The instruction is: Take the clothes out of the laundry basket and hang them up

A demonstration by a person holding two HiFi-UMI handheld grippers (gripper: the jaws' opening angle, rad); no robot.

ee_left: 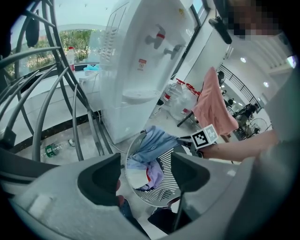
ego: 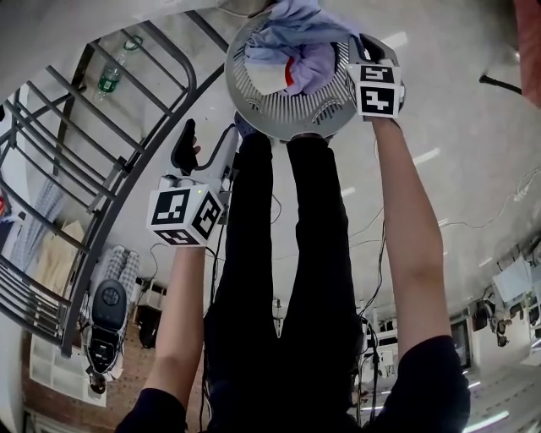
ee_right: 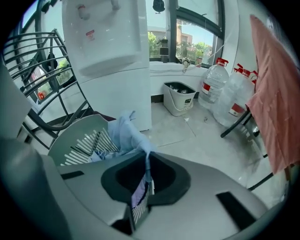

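Observation:
A round grey slatted laundry basket (ego: pixel 292 110) (ee_left: pixel 164 190) (ee_right: pixel 77 133) stands on the floor in front of the person's feet. A light blue garment (ego: pixel 296 25) (ee_left: pixel 154 140) (ee_right: pixel 125 131) lies on top of the clothes in it, over a lavender piece (ego: pixel 317 68) and a white and red one (ego: pixel 270 78). At the basket's right rim my right gripper (ego: pixel 355 46) (ee_right: pixel 147 174) is shut on a fold of the blue garment. My left gripper (ego: pixel 228 144) (ee_left: pixel 145 176) hangs open and empty above the basket's near left side.
A grey metal drying rack (ego: pixel 110 152) (ee_left: pixel 51 93) (ee_right: pixel 33 70) stands to the left. A white water dispenser (ee_left: pixel 140 61) (ee_right: pixel 108 47) is behind the basket. A pink cloth (ee_left: pixel 213 103) (ee_right: pixel 274 103) hangs at the right by water bottles (ee_right: pixel 218 79) and a small bin (ee_right: pixel 180 98).

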